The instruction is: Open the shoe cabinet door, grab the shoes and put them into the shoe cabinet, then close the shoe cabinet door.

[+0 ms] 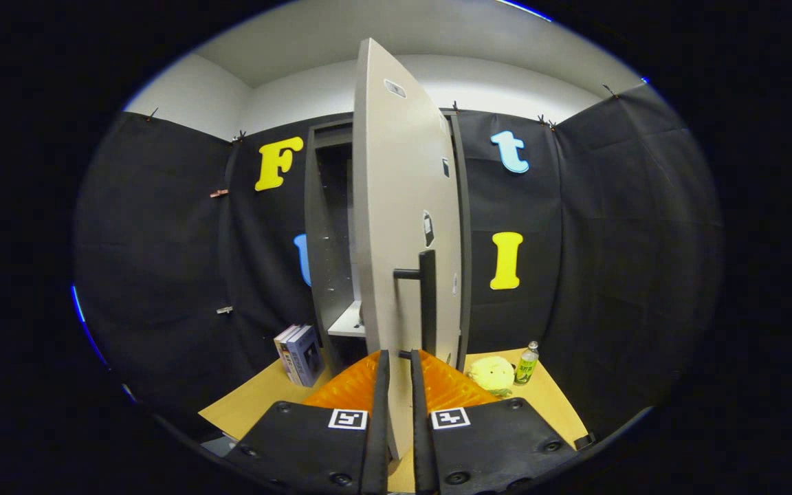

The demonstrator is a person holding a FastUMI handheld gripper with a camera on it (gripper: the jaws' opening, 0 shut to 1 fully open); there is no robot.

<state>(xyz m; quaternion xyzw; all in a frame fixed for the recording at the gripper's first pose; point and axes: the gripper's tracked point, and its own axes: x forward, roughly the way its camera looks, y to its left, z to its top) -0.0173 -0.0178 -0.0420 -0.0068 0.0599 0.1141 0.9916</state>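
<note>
Left to right, here we go: beside the cabinet on the counter (251,402) stand two books (298,355), upright, spines toward me. Next comes the shoe cabinet (331,240), dark and tall, its inside open to view with one pale shelf (348,322) low down; I can't see any shoes on it. Then the cabinet door (403,227), swung out edge-on toward me, its long axis straight up and down, with one dark vertical handle (427,299) on its right face. My tongs (399,371) sit right at the door's lower edge, one finger on each side of the panel. They look nearly closed on it, but I can't tell if both fingers actually press on it. Everything turns on that: the door lies dead ahead between my fingers, hinge on the far side, so I'd judge any swing goes sideways from here. Right of the door, near my right finger, one yellow plush toy (491,375) and one green bottle (526,363), just beside each other.
</note>
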